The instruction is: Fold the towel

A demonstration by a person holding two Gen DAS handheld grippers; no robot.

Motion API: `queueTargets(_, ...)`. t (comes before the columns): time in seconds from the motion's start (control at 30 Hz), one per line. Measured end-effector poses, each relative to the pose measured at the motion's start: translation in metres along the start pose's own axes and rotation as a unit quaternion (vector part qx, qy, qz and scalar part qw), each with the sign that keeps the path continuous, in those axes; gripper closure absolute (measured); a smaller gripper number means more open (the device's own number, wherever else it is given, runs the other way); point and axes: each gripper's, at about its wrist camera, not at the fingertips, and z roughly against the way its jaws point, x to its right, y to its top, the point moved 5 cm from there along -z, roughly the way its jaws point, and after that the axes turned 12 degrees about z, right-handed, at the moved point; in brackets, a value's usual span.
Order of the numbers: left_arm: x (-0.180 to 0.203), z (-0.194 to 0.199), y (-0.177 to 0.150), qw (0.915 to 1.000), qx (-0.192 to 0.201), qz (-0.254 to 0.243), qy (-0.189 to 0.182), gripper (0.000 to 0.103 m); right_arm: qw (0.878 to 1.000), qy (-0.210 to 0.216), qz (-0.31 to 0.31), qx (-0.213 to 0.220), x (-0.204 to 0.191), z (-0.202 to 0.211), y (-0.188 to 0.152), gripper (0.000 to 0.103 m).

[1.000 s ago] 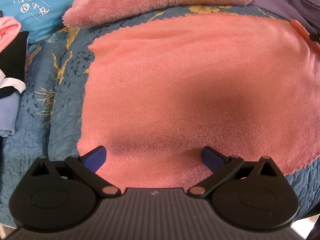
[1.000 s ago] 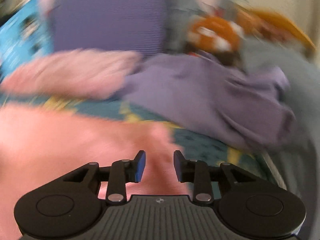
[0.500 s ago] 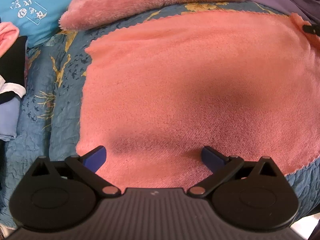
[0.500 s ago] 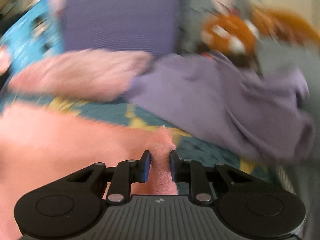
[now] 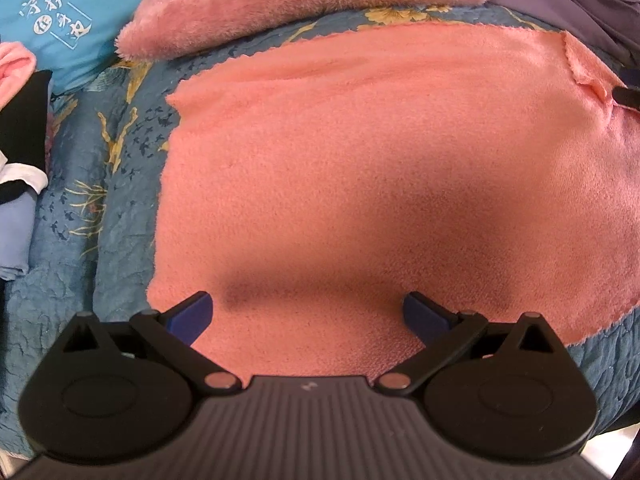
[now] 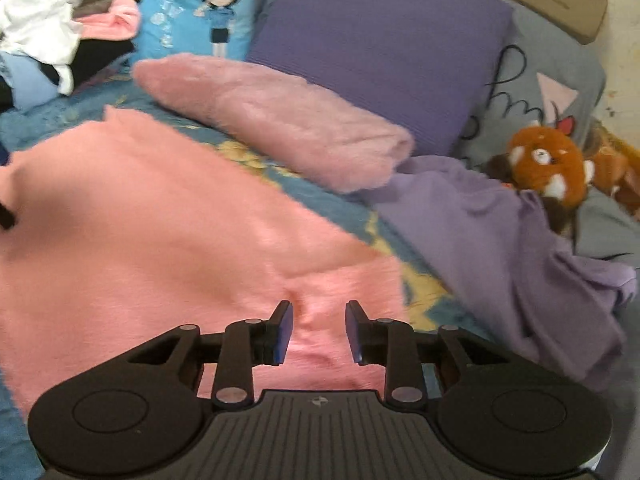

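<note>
The salmon-pink towel (image 5: 360,168) lies spread flat on the blue patterned bedspread (image 5: 120,208). My left gripper (image 5: 308,316) hovers wide open over the towel's near edge, nothing between its fingers. The towel's far right corner (image 5: 580,64) is turned over as a small flap, with a black finger of the other gripper (image 5: 628,96) next to it. In the right wrist view my right gripper (image 6: 319,330) sits low over that end of the towel (image 6: 160,240). Its fingers stand a little apart with creased cloth between them. Whether they pinch it is unclear.
A fluffy pink rolled blanket (image 6: 272,120) lies just beyond the towel. A purple cloth (image 6: 500,260) and a plush animal (image 6: 548,164) are to the right. Purple (image 6: 380,48) and blue cartoon (image 6: 196,8) pillows sit behind. Piled clothes (image 5: 20,128) lie at the left.
The right gripper swung left along the towel; its finger gap narrowed on the corner, then widened again. The corner now lies folded over. The left gripper stayed open and barely moved.
</note>
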Motion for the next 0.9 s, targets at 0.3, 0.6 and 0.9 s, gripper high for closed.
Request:
queueTargets(0.3, -0.002, -0.001, 0.001, 1.0, -0.001, 0.0, -0.001, 0.0, 0.999, 0.007, 0.017, -0.039, -0.006, -0.038, 0.006, 0.101)
queueTargets(0.6, -0.001, -0.003, 0.002, 1.0, -0.002, -0.001, -0.002, 0.0, 0.993, -0.091, -0.047, -0.062, 0.076, -0.035, 0.002, 0.102)
queueTargets(0.9, -0.001, -0.004, 0.001, 1.0, -0.006, 0.003, -0.002, 0.0, 0.974, -0.099, -0.159, -0.125, 0.141, -0.07, -0.038, 0.102)
